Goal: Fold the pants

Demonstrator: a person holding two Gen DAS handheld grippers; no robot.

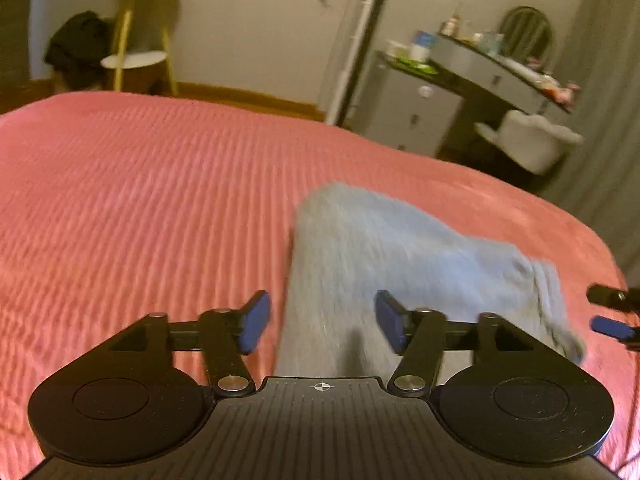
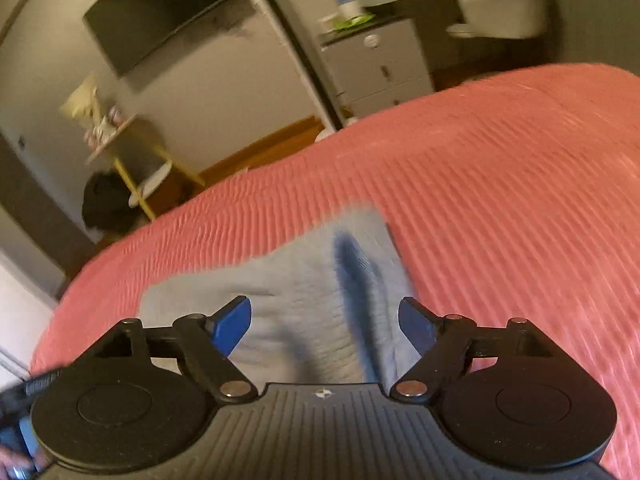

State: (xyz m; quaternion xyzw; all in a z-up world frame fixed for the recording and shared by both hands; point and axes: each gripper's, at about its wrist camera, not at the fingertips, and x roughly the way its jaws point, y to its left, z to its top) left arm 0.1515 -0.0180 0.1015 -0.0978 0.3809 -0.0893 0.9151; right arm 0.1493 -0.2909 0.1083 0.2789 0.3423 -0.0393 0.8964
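Light grey pants point(image 1: 400, 268) lie folded on a pink ribbed bedspread point(image 1: 140, 200). My left gripper point(image 1: 322, 322) is open and empty, hovering just above the near part of the pants. My right gripper point(image 2: 324, 328) is open and empty too, above the pants point(image 2: 304, 292), which show a dark crease down the middle. The tip of the right gripper shows in the left wrist view point(image 1: 612, 316) at the right edge, beside the pants' right end. Both views are motion-blurred.
The bedspread point(image 2: 500, 184) fills most of both views. Beyond the bed stand a yellow-legged side table point(image 1: 138, 56), a grey dresser point(image 1: 412, 108), a vanity desk point(image 1: 500, 68), a white chair point(image 1: 528, 140), and a wall TV point(image 2: 168, 16).
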